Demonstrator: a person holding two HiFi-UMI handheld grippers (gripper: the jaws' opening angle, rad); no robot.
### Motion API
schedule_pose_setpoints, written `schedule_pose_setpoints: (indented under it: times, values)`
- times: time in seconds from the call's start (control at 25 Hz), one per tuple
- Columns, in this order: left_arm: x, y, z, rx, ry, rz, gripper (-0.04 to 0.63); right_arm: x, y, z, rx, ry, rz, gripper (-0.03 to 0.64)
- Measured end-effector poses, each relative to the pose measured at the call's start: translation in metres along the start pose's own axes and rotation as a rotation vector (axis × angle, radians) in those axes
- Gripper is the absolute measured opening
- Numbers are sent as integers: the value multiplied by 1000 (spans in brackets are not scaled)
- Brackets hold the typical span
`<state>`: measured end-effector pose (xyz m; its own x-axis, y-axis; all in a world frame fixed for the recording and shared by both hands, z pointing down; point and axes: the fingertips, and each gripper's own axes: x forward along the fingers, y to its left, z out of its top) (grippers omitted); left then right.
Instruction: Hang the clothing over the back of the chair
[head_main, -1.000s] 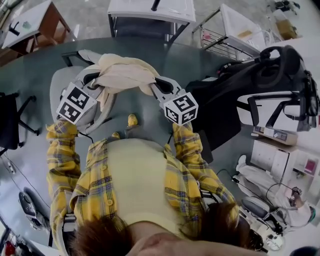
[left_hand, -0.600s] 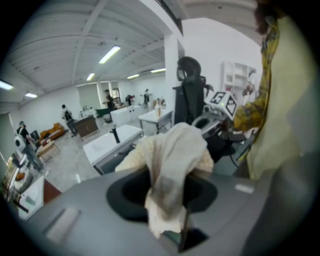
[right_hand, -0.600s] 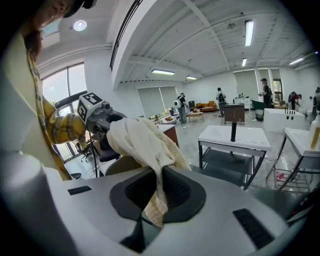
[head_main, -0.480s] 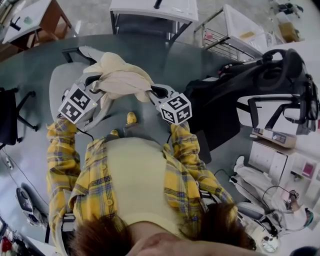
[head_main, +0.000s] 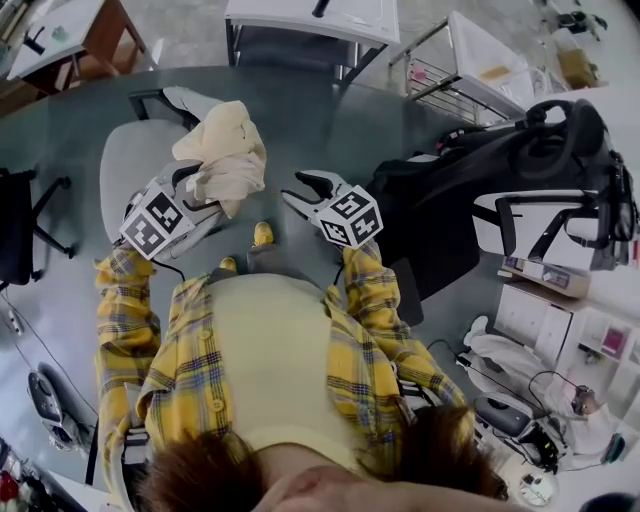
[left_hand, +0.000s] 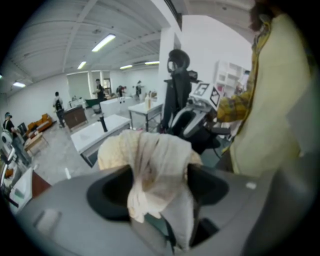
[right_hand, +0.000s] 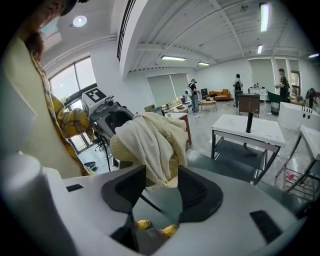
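**Inspector:** Setting first.

**Assessor:** An open workroom with strip lights and a grey-green floor (head_main: 300, 120). A grey chair (head_main: 125, 165) stands on it. A white desk (head_main: 310, 20) stands beyond the chair, and a black office chair (head_main: 540, 150) is well off to its right. People stand far behind it.

**Inspector:** Where is the clothing?

**Assessor:** The cream clothing (head_main: 222, 152) is bunched on top of the grey chair's back, with folds hanging down either side. In my judgement the chair back carries the weight, not the tools.

**Inspector:** Left hand-held gripper?

**Assessor:** The left hand-held gripper (left_hand: 160, 172) is at the chair back. Its jaws are spread and have just been opening. A fold of the clothing hangs loosely between them, which looks like a release onto the back.

**Inspector:** And the right?

**Assessor:** The right hand-held gripper (head_main: 296, 190) is to the right of the chair back and clear of the cloth. Its jaws are apart and have also just been opening, with nothing between them.

**Inspector:** Concerns?

**Assessor:** The heap sits lumped rather than spread, so I judge it could slide off the chair back.
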<state>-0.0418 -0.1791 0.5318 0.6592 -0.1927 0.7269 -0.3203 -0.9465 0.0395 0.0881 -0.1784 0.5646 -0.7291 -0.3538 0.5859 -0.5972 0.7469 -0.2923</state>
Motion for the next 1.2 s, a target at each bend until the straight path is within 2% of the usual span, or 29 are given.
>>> schedule_pose_setpoints:
  times: [0.32, 0.52, 0.76, 0.88, 1.0, 1.08, 1.2]
  values:
    - [-5, -11, -20, -57, -15, 35, 394, 6, 16, 13, -7, -41, 7, 167]
    - [-17, -19, -39, -145, -72, 62, 400, 7, 23, 24, -1, -86, -11, 167]
    - [-41, -17, -41, -294, -200, 80, 382, 9, 35, 40, 6, -144, -28, 165]
    - [-56, -11, -39, -342, -280, 123, 319, 8, 41, 48, 13, -172, -49, 133]
    - [-74, -4, -35, -390, -395, 190, 193, 4, 45, 56, 33, -212, -80, 89]
    - [-84, -3, -35, -427, -457, 216, 145, 2, 50, 60, 37, -232, -94, 70]
    - [-92, -2, -37, -456, -495, 251, 84, 0, 58, 65, 27, -250, -109, 57]
